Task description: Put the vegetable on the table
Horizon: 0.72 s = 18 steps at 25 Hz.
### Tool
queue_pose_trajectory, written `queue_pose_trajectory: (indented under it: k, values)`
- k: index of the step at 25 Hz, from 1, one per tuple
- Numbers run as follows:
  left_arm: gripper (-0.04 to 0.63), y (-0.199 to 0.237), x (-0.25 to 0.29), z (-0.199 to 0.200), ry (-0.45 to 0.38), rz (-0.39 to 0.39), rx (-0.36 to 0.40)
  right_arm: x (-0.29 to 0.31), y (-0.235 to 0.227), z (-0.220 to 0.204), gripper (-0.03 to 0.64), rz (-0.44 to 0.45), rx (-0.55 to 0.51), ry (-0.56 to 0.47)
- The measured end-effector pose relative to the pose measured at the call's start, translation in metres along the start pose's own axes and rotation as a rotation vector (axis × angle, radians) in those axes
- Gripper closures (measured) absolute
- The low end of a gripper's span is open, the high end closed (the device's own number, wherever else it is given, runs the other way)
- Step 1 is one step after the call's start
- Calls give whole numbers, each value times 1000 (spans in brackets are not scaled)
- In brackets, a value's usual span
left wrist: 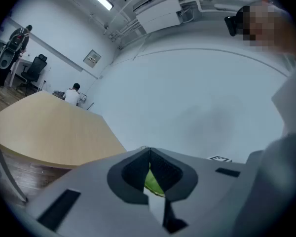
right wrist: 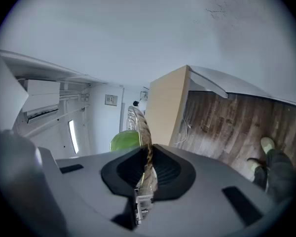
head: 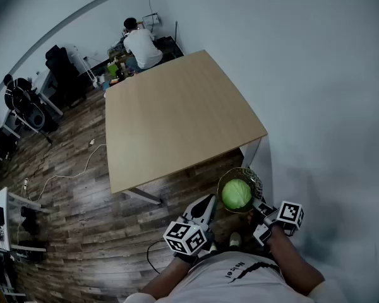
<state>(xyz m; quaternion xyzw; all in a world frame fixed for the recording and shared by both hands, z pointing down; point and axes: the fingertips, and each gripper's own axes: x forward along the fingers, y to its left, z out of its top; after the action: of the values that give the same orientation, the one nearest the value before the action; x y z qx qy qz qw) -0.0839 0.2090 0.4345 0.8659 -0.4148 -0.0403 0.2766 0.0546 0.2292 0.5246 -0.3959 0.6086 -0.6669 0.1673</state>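
A green cabbage [head: 236, 194] lies in a clear glass bowl [head: 252, 178] with a brown patterned rim, held in the air just off the near right corner of the light wooden table [head: 177, 118]. My right gripper [head: 260, 208] is shut on the bowl's near rim. In the right gripper view the rim [right wrist: 143, 127] runs straight between the jaws of the right gripper [right wrist: 147, 154], with the cabbage [right wrist: 124, 140] behind it. My left gripper [head: 210, 199] points at the bowl's left side, close to it. Its jaws meet at the tips of the left gripper [left wrist: 149, 154]; a sliver of cabbage [left wrist: 153, 181] shows behind them.
The table [left wrist: 44, 132] top is bare. A person [head: 141, 43] sits at its far end. Office chairs [head: 63, 74] stand at the back left, and cables [head: 69, 172] trail over the wooden floor. A white wall [head: 328, 106] runs along the right. A shoe [right wrist: 267, 144] shows on the floor below.
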Motion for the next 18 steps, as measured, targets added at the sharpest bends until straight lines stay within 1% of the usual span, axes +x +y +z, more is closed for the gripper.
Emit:
queue_pose_trajectory:
  k: [11, 18]
  values:
    - [581, -3, 3, -4, 3, 2, 3, -3, -3, 4, 583, 3, -3, 1]
    - [581, -4, 6, -5, 5, 6, 4, -5, -8, 7, 583, -13, -3, 1]
